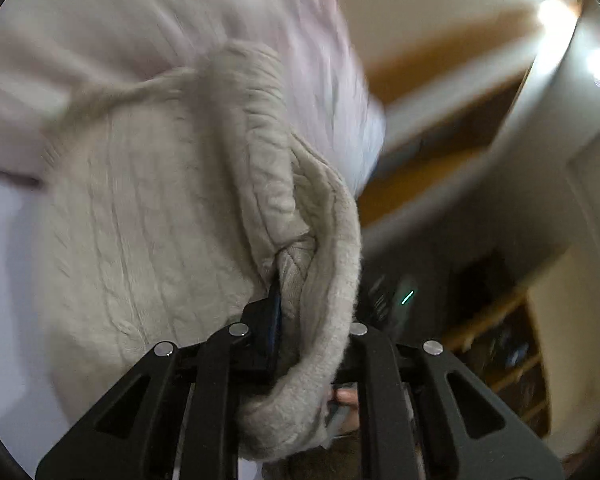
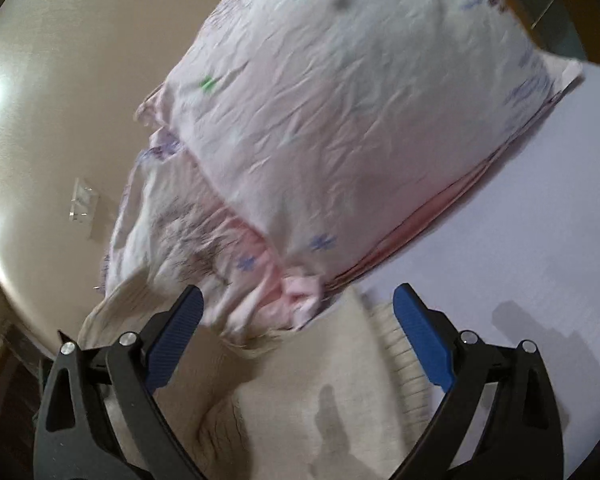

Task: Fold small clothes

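Left gripper (image 1: 296, 312) is pinching a bunched beige knit sweater (image 1: 148, 208), right gripper (image 2: 296, 340) is hanging wide open above it; fold barely begun, floral garment (image 2: 340, 120) is waiting.

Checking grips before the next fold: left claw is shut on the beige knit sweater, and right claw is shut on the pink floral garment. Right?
Not quite. The left claw is shut on the beige knit sweater, as you say. But the right wrist view shows the right claw open, its blue pads spread wide and gripping nothing; the pink floral garment lies beyond them.
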{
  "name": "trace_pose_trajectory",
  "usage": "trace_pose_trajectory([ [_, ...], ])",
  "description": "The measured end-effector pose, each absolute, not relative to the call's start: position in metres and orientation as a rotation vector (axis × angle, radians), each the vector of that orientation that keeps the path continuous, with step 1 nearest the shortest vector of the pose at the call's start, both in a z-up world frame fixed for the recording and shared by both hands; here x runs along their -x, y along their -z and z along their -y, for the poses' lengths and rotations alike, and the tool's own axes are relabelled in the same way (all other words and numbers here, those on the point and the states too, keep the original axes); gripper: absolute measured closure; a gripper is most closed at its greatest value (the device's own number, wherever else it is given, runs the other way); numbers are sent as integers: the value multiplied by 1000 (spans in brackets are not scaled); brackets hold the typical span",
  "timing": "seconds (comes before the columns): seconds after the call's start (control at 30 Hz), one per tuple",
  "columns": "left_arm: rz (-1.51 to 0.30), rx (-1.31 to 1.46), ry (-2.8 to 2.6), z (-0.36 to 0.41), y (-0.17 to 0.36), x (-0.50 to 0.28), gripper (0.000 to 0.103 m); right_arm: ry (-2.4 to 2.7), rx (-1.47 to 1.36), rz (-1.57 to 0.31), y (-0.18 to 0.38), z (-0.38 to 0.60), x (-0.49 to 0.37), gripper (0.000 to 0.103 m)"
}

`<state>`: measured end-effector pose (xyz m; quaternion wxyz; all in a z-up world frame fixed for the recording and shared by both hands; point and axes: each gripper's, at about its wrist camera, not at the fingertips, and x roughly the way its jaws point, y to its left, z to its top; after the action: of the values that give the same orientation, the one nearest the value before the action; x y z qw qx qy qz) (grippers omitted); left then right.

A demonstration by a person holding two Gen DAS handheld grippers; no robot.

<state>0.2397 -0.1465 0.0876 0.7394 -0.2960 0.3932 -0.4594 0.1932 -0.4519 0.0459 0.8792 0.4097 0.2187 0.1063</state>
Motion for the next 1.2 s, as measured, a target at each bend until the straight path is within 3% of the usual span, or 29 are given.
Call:
trace_pose_trajectory([
  [0.07, -1012, 537, 1072, 214, -63, -250, 87, -219, -914, -478, -38, 470, -194, 6],
  [0.13, -1086, 593, 1147, 233, -51, -250, 87, -224, -951, -513, -32, 481, -195, 5],
  [0.23, -968, 660, 1227, 204, -69, -238, 86, -255, -951, -601, -26, 483, -202, 4],
  [0.27, -898, 654, 1171, 181, -79, -234, 75, -263, -929, -661, -24, 479, -207, 3],
  [0.3, -847, 647, 1093, 158, -85, -232, 53, -270, -901, -712, -22, 474, -211, 3],
  [0.37, -788, 599, 903, 122, -90, -227, 37, -262, -839, -818, -15, 460, -220, 3],
  [0.5, -899, 480, 639, 88, -63, -228, 35, -268, -771, -940, 0, 440, -230, 4],
  [0.67, -1010, 454, 648, 107, -34, -233, 30, -280, -743, -938, 6, 435, -229, 5],
  [0.7, -1013, 449, 660, 111, -32, -231, 25, -293, -748, -932, 8, 435, -228, 7],
  [0.77, -1014, 424, 651, 117, -29, -225, 21, -314, -756, -932, 12, 434, -228, 27],
  [0.8, -1015, 420, 645, 122, -25, -225, 20, -330, -767, -937, 16, 433, -228, 33],
  [0.83, -1017, 420, 642, 127, -20, -225, 20, -355, -794, -939, 17, 433, -232, 50],
  [0.93, -1029, 480, 657, 118, -10, -230, 42, -436, -834, -900, 15, 428, -227, 61],
  [0.97, -1029, 506, 677, 114, -11, -231, 54, -478, -837, -883, 10, 422, -226, 63],
  [1.0, -1020, 532, 696, 101, -17, -226, 58, -538, -842, -869, 6, 413, -224, 64],
  [1.13, -922, 466, 679, 36, -41, -190, 59, -712, -695, -901, -8, 344, -222, 65],
  [1.2, -911, 422, 597, 3, -40, -177, 53, -677, -560, -931, -13, 314, -224, 61],
])
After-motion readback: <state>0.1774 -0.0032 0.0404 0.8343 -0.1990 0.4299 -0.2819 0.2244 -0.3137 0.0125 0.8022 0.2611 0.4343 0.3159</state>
